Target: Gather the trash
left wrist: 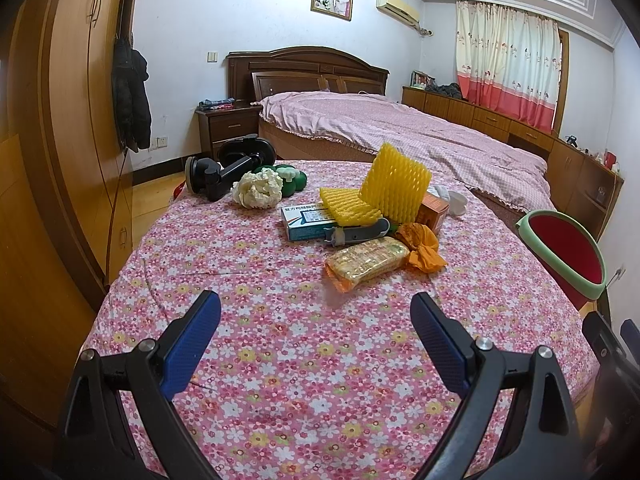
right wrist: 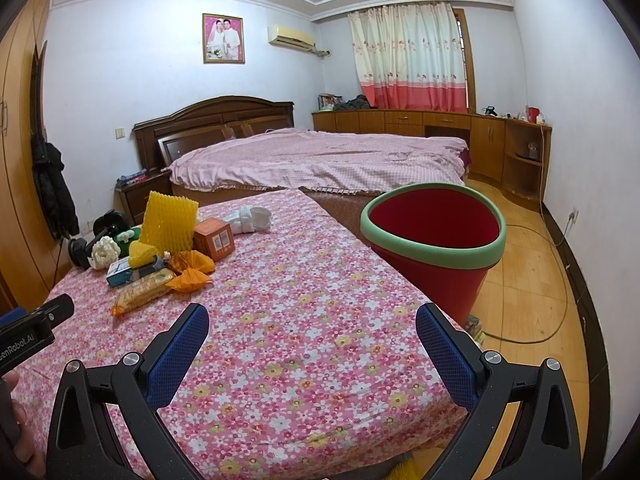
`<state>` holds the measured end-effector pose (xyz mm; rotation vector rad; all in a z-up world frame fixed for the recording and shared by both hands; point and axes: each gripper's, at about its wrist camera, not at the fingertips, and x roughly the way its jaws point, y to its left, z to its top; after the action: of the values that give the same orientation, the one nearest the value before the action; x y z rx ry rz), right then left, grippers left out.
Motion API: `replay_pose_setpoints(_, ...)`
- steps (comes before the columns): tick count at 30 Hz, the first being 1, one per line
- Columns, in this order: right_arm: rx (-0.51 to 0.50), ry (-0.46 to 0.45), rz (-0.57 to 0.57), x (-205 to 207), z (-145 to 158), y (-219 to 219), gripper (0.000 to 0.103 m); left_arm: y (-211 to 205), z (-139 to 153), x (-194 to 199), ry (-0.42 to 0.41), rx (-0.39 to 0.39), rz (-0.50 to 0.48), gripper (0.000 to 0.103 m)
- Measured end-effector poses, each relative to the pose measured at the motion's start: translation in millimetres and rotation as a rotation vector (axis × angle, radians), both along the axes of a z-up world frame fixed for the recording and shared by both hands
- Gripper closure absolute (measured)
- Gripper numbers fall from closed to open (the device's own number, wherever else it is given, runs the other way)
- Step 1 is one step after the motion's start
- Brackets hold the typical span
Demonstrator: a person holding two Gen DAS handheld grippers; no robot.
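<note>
Trash pile of yellow foam netting [left wrist: 394,182], wrappers and cartons sits at twelve o'clock on the pink floral-clothed counter [left wrist: 280,340]; red green-rimmed plastic bin [right wrist: 434,240] stands at two o'clock. Both tools, left tool [left wrist: 316,320] and right tool [right wrist: 312,330], are spread, holding nothing, in a bedroom.

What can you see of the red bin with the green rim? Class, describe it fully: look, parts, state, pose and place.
The red bin looks like smooth plastic, red inside and out, with a thick pale green rim round its wide mouth. It tapers towards the base. It has no lid, and the inside that shows holds nothing. It leans, mouth tipped towards the camera, beside the right edge of the floral table, over the wooden floor. Its base is hidden. Neither gripper touches it.
</note>
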<state>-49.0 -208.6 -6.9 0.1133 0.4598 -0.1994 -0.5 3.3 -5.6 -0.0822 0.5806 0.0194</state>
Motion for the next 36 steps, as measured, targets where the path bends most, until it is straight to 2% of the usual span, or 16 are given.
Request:
replay_pose_setpoints(29,0.009,0.011,-0.006,1,-2,-3,0.000,0,-5,7,0.028,0.001,0.001,0.008)
replay_pose_setpoints(36,0.002,0.043,0.039,14,-1,0,0.000,2,-5,22,0.066,0.011,-0.019,0.008)
